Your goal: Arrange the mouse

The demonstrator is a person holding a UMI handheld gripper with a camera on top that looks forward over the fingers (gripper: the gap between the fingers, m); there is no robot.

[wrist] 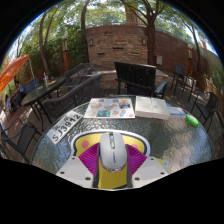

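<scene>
Gripping white mouse (pixel 112 152) between both pads, hand-held gripper (pixel 112 170) closed on it (above glass table (pixel 165 135)).

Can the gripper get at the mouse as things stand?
Probably yes. The mouse already lies between the fingers of the gripper, on the yellow mat. Nothing blocks it; whether the pads touch it yet is unclear.

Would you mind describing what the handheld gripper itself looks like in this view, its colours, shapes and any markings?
The gripper shows two pale grey, angular jaws that widen toward the camera. Each carries a magenta pad on its inner face, with yellow parts showing behind the pads near the base. No cables, printed markings, hand or sleeve are visible on it.
</scene>
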